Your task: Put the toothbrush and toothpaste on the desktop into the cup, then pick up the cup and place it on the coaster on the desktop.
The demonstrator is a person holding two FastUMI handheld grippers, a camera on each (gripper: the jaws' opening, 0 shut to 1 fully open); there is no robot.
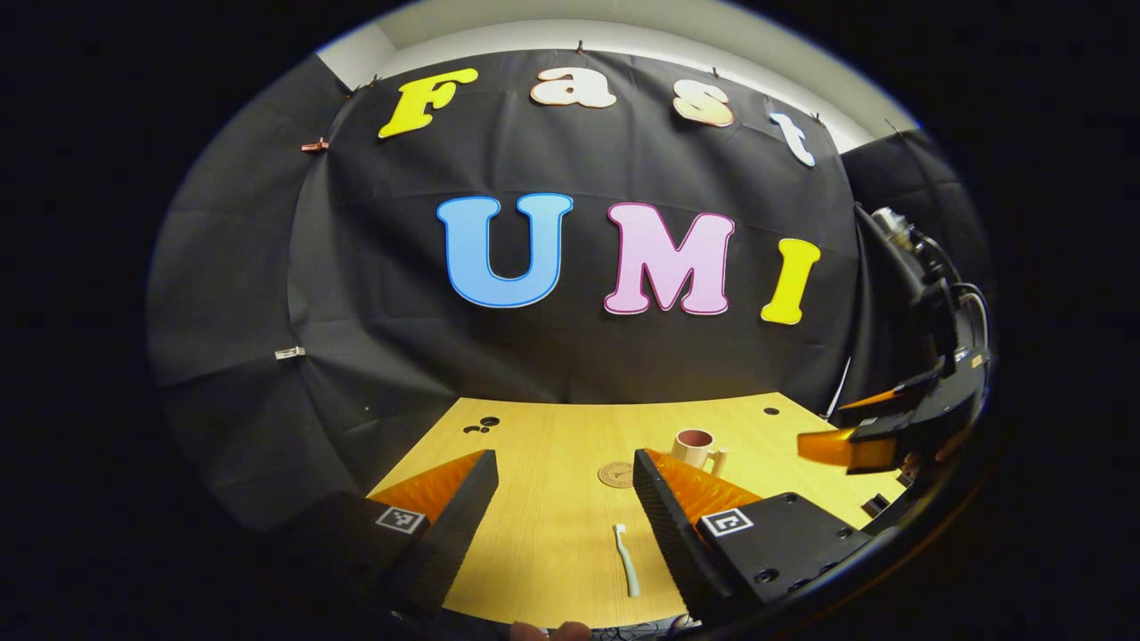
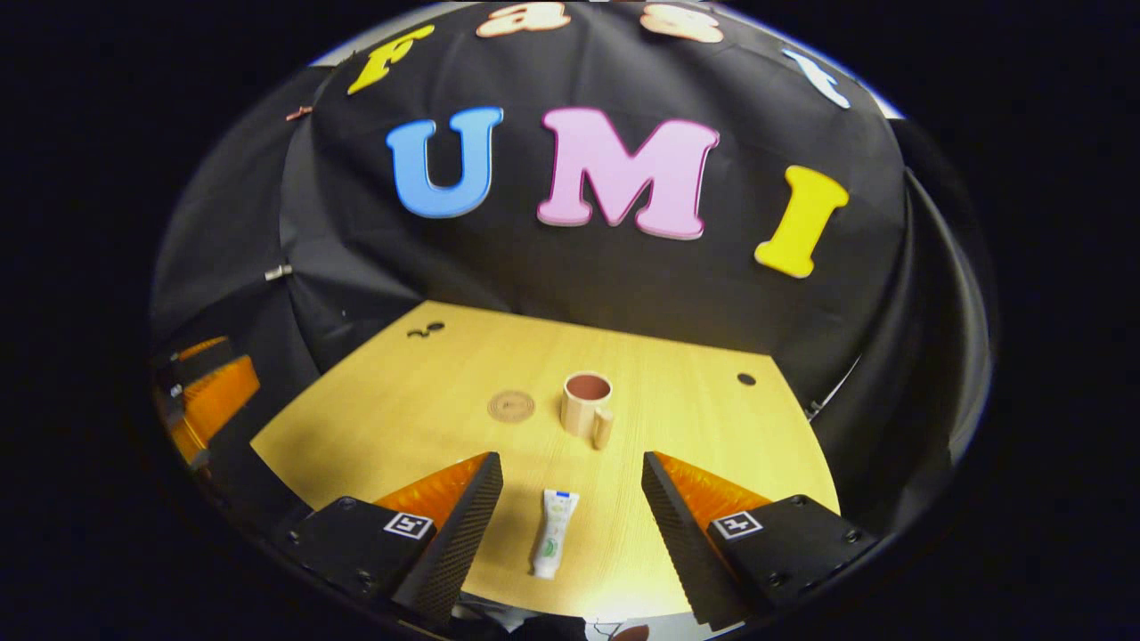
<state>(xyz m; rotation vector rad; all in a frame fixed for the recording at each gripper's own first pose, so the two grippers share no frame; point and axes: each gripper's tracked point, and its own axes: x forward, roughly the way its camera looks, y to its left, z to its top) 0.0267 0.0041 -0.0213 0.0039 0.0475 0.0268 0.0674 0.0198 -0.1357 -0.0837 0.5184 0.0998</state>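
A: Nearest the left gripper point(image 1: 563, 503), between its spread fingers, lies the white plastic toothbrush point(image 1: 626, 558), flat on the light wooden desktop point(image 1: 543, 445), closer to the right-hand finger and touching neither.

B: Confirmed. And the right gripper point(image 2: 570, 503)?

A: Fingers apart, nothing held. The white toothpaste tube with a blue cap point(image 2: 554, 532) lies on the desktop between them, slightly left of centre, cap pointing away.

B: Position of the beige ceramic cup with a reddish-brown interior point(image 2: 586, 402)?

A: Upright, empty, beyond the tube (handle turned toward the right gripper). In the left gripper view it stands past the right-hand fingertip.

B: Coaster?

A: The round brown cork coaster point(image 2: 511, 406) lies just left of the cup, apart from it.
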